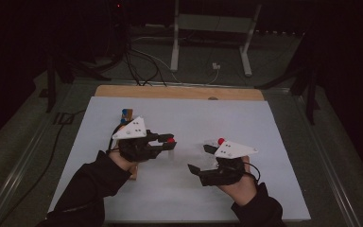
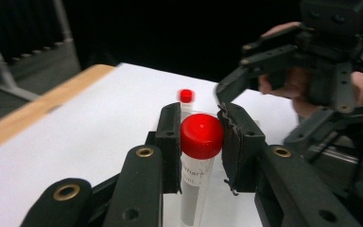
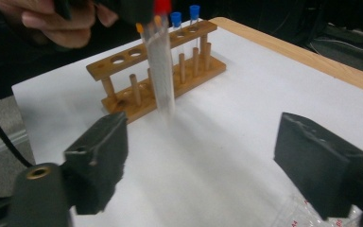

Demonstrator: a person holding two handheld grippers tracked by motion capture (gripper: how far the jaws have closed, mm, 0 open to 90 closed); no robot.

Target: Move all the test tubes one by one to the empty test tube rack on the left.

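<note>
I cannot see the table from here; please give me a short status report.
Left gripper shut on red-capped tube, held upright above the sheet. Right gripper open, nothing between its jaws. Wooden tube rack with two blue-capped tubes beyond, path clear.

Clear plastic tube (image 2: pixel 194 189) with red screw cap (image 2: pixel 202 135); grey label panel, dark print. Light-brown wooden rack (image 3: pixel 157 80). Two tubes with blue caps (image 3: pixel 176 19). White table sheet (image 1: pixel 246 118); black gripper jaws.
</note>
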